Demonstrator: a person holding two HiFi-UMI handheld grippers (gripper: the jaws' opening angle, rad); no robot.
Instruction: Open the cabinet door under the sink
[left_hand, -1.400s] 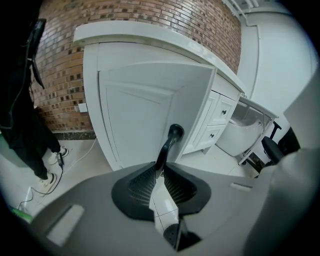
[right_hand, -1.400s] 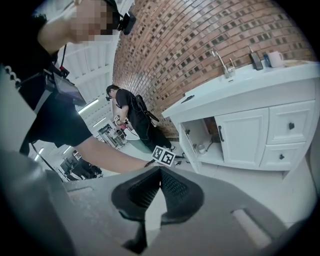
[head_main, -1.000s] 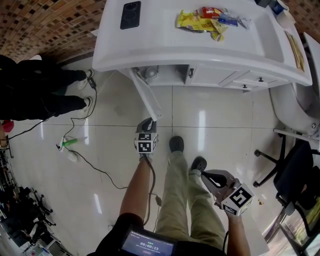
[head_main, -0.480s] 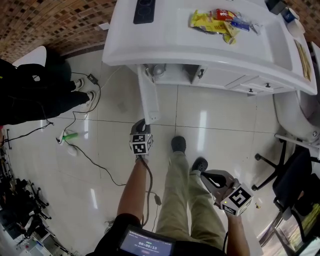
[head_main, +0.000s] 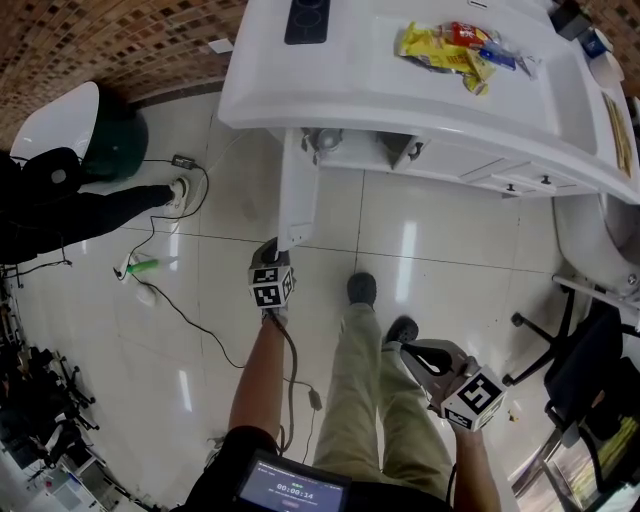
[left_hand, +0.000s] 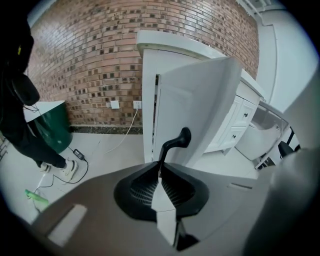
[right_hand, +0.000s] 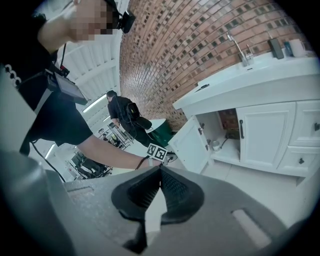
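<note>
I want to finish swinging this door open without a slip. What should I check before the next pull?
1. Left gripper on door handle: ok; jaws have just been closing, handle between them.
2. Cabinet door free of its frame: ok, swung well out.
3. Right gripper out of the way: ok, jaws together, empty.
4. Green bin clear of the door: ok, apart.
5. Person's front shoe clear of the door: ok.

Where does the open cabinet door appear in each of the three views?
Head view: cabinet door at upper centre, a narrow white panel running downwards.
Left gripper view: cabinet door from centre to right, large, with its black handle at its lower left.
Right gripper view: cabinet door near the centre, swung open.
Shared landmark: the brick wall.
</note>
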